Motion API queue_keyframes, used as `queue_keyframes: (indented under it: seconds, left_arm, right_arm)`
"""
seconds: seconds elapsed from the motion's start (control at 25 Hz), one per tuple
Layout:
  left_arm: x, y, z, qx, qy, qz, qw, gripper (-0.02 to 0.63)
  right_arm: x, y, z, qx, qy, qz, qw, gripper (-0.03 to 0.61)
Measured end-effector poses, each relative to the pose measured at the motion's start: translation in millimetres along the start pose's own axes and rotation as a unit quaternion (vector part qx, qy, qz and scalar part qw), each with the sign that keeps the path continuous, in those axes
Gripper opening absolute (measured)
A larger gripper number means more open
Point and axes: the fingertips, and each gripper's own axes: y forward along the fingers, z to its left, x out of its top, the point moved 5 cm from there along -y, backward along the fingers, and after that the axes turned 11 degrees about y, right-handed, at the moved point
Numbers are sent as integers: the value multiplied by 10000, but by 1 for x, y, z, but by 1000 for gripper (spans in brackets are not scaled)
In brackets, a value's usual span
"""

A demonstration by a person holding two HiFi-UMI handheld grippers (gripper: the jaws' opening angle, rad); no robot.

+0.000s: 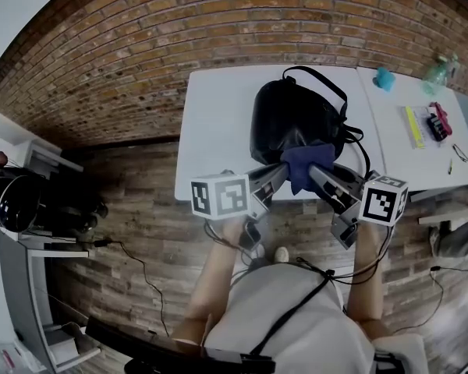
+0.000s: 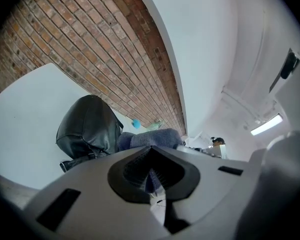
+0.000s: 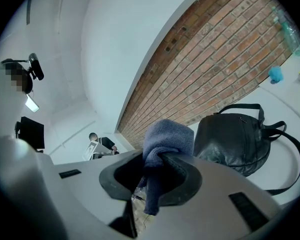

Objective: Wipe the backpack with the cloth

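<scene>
- Left gripper (image 2: pixel 151 173) is pressed shut on one end of the cloth (image 1: pixel 305 162). The right gripper (image 3: pixel 157 176) pinches the other end, with a wad bulging above its jaws.
- The cloth is bunched between the two, probably so both can press it on. It is at the near face of the backpack (image 1: pixel 295 115); contact cannot be told.
- The backpack sits close to the front edge of the table (image 1: pixel 218 115), with little room there.
- There is bare table to the left and behind. A strap (image 1: pixel 364 153) loops out on the right and could snag.
</scene>
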Motion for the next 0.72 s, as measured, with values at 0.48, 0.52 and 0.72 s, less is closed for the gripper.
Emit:
queue_keyframes:
  seconds: [0.48,0.52,0.72]
  left_arm:
    - [-5,2,12,941,754,474,9916,5]
    - [-4,2,12,947,745,470,9916,5]
    - [-3,0,16,985,715,469,9915,5]
  right_arm:
    - [-3,14,-4,-413,-199,122,9989,74]
    - [-3,15,-4,-430,-210,133,9988,74]
    - [-4,19,-6,-546,-244,182,9980,74]
